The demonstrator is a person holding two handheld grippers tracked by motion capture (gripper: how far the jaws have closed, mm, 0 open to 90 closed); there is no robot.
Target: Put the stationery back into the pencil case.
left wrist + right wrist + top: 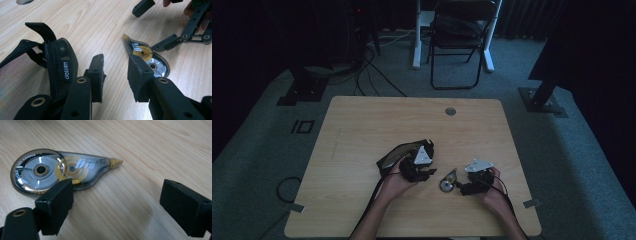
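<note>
From the high view, lying flat on the table [362, 125] between left gripper [428, 174] and right gripper [460, 186]: the correction tape dispenser [448, 181], black mesh pouch [399, 154] resting beside the left one. Along the left gripper [115, 75], standing narrowly parted on nothing, pouch [58, 67] left, dispenser [147, 58] just ahead. Along the right gripper [120, 202], gaping wide and empty, dispenser [57, 171] lying just beyond its left pad.

My two handheld rigs: left black two-jaw gripper [430, 173] and right black two-jaw gripper [458, 187], each topped by a grey three-cornered plate with small screws. Jaws are blocky matte black pads on flat black link bars, brass-ringed rivet holes at the joints. Thin black cable trails from each body. Forearms bare, no sleeves in view
</note>
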